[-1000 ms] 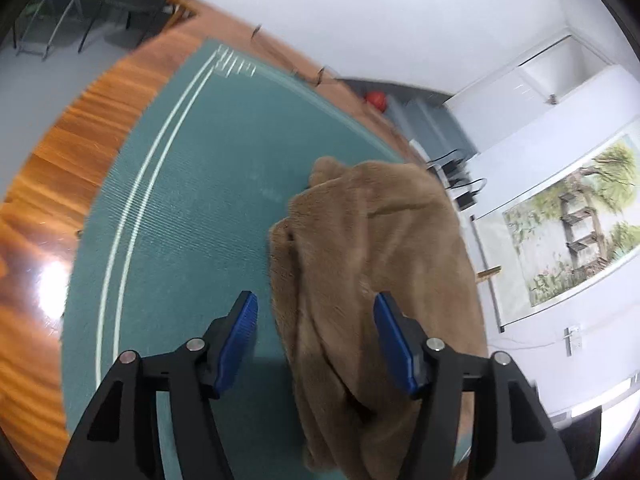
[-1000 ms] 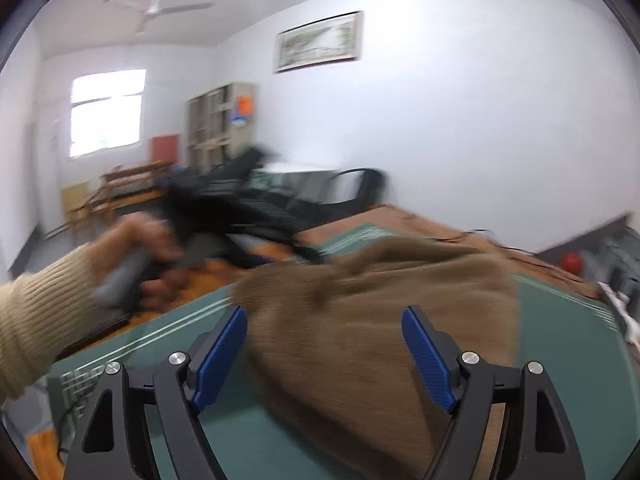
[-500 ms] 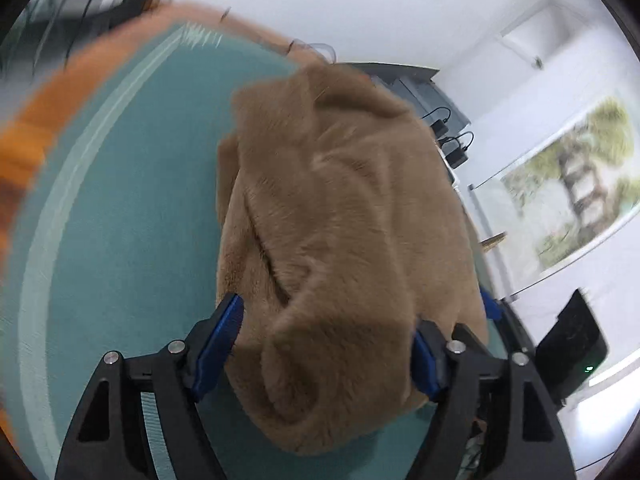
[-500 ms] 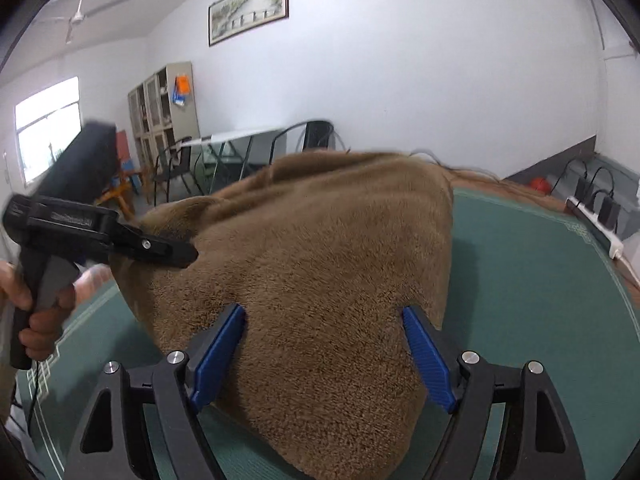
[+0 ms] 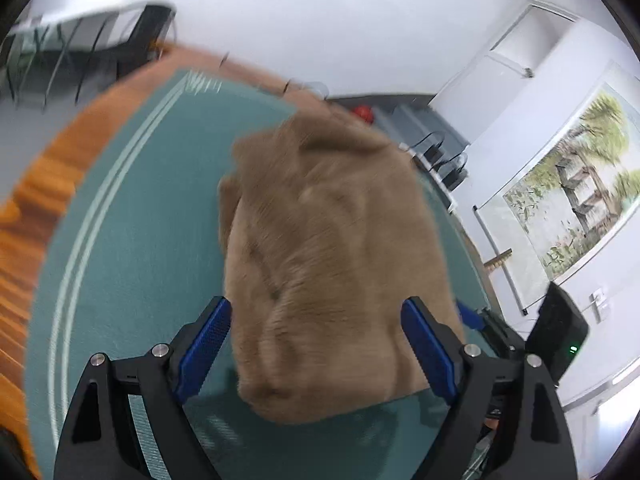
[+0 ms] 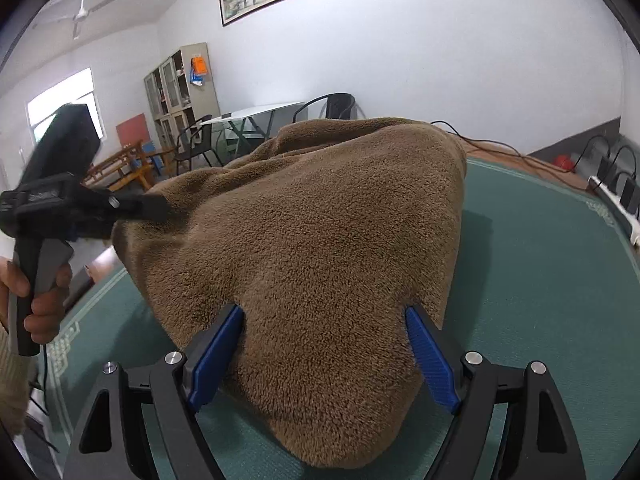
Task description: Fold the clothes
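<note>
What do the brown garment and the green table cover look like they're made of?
Brown garment: thick plush fleece by its looks, with a matte, nubby pile and soft, rounded folds. Green table cover: probably woven or felt-like cloth, flat and matte, with fine ribbing and pale printed border lines.

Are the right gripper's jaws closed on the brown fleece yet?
No: the right gripper stands wide open, the brown fleece bulging between its blue pads.

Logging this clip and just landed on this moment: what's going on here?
A person is working on a brown fleece garment bunched in a mound on a green mat, with a handheld gripper in each hand. The right gripper and the left gripper both have their jaws spread wide around edges of the mound, neither closed on it. The right view shows a hand holding the left gripper at the garment's far side. No neat fold shows yet.
</note>
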`<state>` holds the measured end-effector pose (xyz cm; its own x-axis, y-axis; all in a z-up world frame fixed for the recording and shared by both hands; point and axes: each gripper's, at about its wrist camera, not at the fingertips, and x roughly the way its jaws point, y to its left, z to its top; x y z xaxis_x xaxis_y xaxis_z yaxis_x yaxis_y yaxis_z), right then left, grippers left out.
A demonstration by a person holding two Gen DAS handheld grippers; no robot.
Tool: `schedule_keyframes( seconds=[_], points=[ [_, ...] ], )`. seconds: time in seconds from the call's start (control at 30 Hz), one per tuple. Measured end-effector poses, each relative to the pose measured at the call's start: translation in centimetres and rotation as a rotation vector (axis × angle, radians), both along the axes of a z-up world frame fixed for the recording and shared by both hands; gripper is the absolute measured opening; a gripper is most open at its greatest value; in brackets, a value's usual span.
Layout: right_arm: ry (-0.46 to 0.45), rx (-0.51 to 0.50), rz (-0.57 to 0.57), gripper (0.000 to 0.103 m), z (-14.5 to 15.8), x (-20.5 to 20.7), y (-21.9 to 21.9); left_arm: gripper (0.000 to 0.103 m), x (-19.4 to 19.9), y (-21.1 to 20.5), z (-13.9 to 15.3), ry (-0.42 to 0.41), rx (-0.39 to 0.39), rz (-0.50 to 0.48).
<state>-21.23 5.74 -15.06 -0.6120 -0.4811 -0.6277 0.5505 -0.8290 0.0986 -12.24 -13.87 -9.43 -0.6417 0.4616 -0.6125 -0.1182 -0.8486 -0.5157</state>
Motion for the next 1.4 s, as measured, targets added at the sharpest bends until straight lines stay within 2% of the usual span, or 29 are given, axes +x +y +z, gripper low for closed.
schedule_keyframes(
  seconds=[0.13,0.2,0.23,0.3,0.4,0.57,0.67,0.73,0.93,1.0,1.1,1.17,1.33,1.4],
  points=[
    [0.019,-0.027,-0.027,0.084,0.8,0.4,0.6,0.090,0.2,2.0,1.6,0.057,-0.055,-0.030],
    [0.035,-0.039,-0.042,0.084,1.1,0.6,0.7,0.090,-0.5,3.0,0.7,0.040,-0.121,-0.026],
    [0.023,-0.020,-0.039,0.084,0.7,0.5,0.6,0.090,-1.0,3.2,-0.1,0.011,-0.126,-0.022],
    [-0.001,0.018,-0.033,0.086,-0.1,0.3,0.2,0.090,-2.1,3.1,-2.6,-0.071,-0.092,-0.016],
    [-0.065,0.008,-0.035,0.096,-1.4,-0.5,0.8,0.091,-2.1,2.0,-4.3,-0.108,-0.019,-0.022],
    [-0.099,-0.050,-0.035,0.097,-1.8,-1.0,1.8,0.091,-2.0,0.9,-1.8,-0.074,-0.019,-0.026],
    [-0.119,-0.084,-0.035,0.097,-2.1,-1.3,2.4,0.091,-2.1,-0.3,0.1,-0.027,0.001,-0.002],
    [-0.118,-0.092,-0.027,0.097,-1.7,-1.4,2.6,0.091,-2.5,-1.2,0.2,-0.039,0.036,0.014],
    [-0.169,-0.216,-0.046,0.099,1.1,-4.2,5.8,0.091,-5.6,-4.0,-3.5,-0.185,0.238,0.052],
    [-0.202,-0.275,-0.085,0.101,1.5,-5.9,7.4,0.091,-6.8,-4.8,-4.4,-0.219,0.299,0.054],
    [-0.284,-0.374,-0.127,0.102,1.5,-8.7,9.5,0.092,-8.8,-5.0,-4.4,-0.225,0.306,0.034],
    [-0.351,-0.435,-0.149,0.102,0.7,-10.7,10.6,0.092,-10.0,-4.8,-4.2,-0.215,0.256,0.029],
    [-0.477,-0.568,-0.118,0.102,-1.0,-14.7,10.4,0.094,-12.6,-4.9,-5.1,-0.228,0.218,0.028],
    [-0.522,-0.581,-0.116,0.102,-1.8,-15.9,9.8,0.097,-13.4,-5.0,-6.0,-0.237,0.208,0.025]
  ],
)
